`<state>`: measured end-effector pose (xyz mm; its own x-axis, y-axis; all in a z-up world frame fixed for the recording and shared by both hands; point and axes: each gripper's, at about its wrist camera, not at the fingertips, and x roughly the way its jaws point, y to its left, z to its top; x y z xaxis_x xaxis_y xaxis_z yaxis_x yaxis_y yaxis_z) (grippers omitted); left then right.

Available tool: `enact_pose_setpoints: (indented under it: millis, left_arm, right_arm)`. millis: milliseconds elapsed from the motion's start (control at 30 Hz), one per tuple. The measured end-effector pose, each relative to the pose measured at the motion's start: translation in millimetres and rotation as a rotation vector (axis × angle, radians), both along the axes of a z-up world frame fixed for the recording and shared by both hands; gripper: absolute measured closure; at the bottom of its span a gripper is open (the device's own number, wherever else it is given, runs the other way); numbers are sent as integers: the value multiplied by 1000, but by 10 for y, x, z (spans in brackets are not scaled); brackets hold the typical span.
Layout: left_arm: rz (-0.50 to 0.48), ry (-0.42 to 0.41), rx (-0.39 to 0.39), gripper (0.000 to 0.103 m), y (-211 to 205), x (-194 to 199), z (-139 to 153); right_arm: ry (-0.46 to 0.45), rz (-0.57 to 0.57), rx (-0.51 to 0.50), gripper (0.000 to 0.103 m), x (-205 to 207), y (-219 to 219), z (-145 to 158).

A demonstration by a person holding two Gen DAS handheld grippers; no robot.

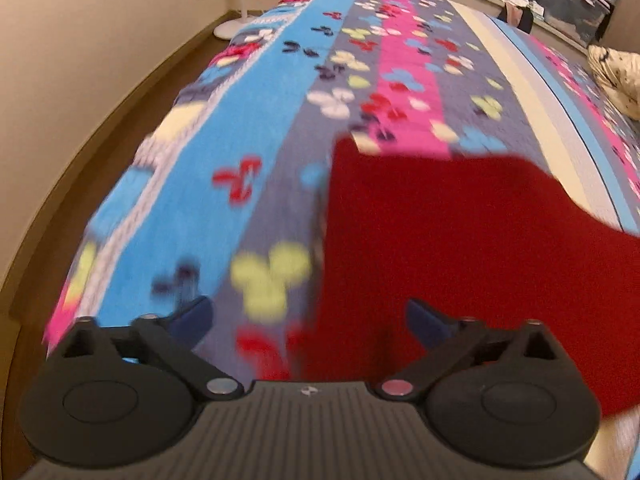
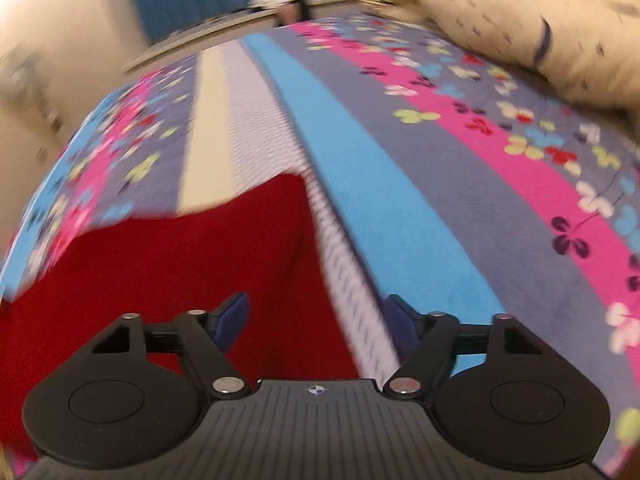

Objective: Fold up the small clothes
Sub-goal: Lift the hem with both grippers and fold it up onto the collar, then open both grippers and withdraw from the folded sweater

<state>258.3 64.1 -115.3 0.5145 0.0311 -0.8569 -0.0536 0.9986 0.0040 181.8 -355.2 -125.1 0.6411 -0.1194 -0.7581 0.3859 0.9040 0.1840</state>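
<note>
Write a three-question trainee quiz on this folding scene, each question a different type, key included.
1. True or false: the left gripper is shut on the red garment.
2. Multiple choice: the red garment lies on A) a bare wooden table, B) the striped floral bedspread, C) the floor.
3. Fill in: the cream patterned pillow lies at the far ____ in the right wrist view.

Key
1. False: both the left gripper and the right gripper are open, holding nothing.
2. B.
3. Right.
</note>
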Motion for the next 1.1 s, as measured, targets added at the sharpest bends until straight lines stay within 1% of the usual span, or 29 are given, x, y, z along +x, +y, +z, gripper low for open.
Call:
enact_pose_setpoints:
  millis: [67, 167, 233, 300, 433, 533, 700, 933, 1100]
  left_arm:
    - [-10, 61, -10, 0, -145, -401, 33]
    - [-23, 108, 0, 0, -344, -877, 92]
    - [-43, 111, -1, 0, -428, -1121, 143]
    - [-66, 100, 22, 0, -523, -1347, 198]
    - [-108, 74, 52, 0, -635, -1616, 284]
    - [-123, 58, 46, 0, -651, -1748, 340]
    - [-124, 31, 53, 0, -647, -1936, 426]
    - [-114, 17, 54, 0, -610, -2029, 486]
    - [-124, 23, 52, 0, -621, -2007, 466]
  right_arm:
    - [16, 41, -15, 20, -264, 268, 94]
    - [13, 83, -7, 20, -653, 595, 236]
    - [3, 105, 0, 20, -873, 755, 322]
    - [-5, 137, 4, 20, -1058, 887, 393]
    - [-34, 159, -20, 20, -1379, 1039, 532]
    - [-61, 145, -23, 20, -1559, 1040, 607]
    - [-92, 120, -22, 20, -1738, 999, 701]
    - [-105, 116, -25, 20, -1833, 998, 733]
    - [-91, 103, -12, 20, -1815, 984, 707]
